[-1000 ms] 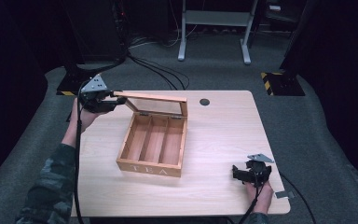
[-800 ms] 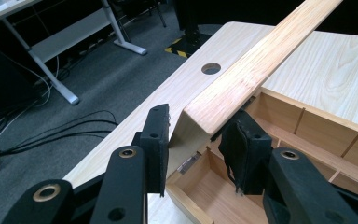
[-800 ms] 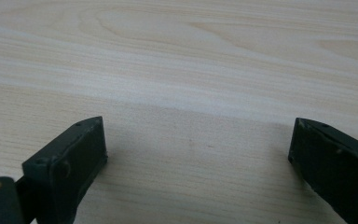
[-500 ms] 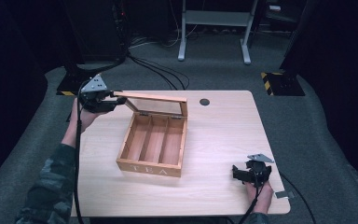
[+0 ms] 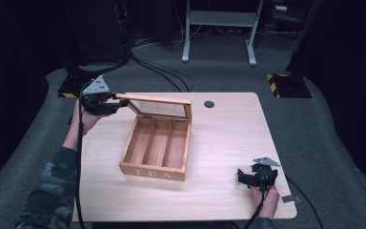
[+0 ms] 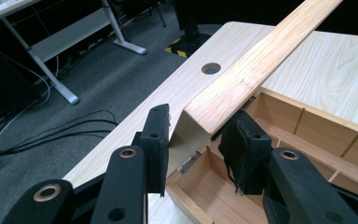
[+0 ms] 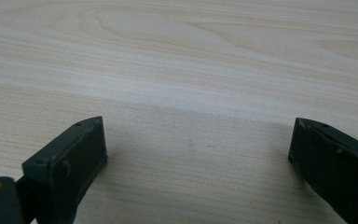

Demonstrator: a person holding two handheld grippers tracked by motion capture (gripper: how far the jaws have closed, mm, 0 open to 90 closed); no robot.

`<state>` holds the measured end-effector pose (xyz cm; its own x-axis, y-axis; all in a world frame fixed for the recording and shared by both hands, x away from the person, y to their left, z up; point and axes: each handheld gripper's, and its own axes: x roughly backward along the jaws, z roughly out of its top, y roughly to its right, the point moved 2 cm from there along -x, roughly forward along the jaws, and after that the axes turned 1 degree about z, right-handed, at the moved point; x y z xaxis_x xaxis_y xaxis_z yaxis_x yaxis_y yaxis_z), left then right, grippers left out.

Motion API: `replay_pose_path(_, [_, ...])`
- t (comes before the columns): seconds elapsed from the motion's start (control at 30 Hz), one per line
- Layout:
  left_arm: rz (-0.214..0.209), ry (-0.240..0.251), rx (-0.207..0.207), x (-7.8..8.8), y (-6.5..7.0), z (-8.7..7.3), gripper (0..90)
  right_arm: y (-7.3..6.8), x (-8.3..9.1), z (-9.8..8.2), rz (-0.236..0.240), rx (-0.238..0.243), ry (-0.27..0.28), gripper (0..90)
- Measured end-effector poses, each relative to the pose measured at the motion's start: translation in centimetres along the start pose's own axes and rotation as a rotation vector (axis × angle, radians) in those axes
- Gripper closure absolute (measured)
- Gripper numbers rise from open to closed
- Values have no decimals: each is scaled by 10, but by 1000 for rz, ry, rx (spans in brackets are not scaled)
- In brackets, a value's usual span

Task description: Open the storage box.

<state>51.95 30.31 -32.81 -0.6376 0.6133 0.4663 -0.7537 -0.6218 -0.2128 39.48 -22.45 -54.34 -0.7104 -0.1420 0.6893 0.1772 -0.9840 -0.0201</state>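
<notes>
A wooden tea box (image 5: 155,152) with three compartments stands open at the middle of the table (image 5: 228,138), and "TEA" is on its front. Its glass-paned lid (image 5: 157,99) stands raised at the back. My left gripper (image 5: 119,102) is shut on the lid's left corner. In the left gripper view the black pads (image 6: 158,135) clamp the lid's wooden frame (image 6: 251,70) over the box's compartments (image 6: 214,191). My right gripper (image 5: 240,177) rests open on the table near the front right corner. In the right gripper view its jaws stand wide apart with only bare tabletop (image 7: 191,84) between them.
A round cable hole (image 5: 209,103) sits in the table behind the box. Cables (image 5: 157,71) and a grey desk frame (image 5: 219,28) are on the carpet beyond the far edge. A small grey metal piece (image 5: 290,198) lies at the front right corner.
</notes>
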Motion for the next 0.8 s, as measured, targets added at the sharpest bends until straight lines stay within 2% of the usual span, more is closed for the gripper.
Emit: replay_pose_path(0.8, [1,-5,-4,1,1,0,628,0,0,0,0,0,0,36])
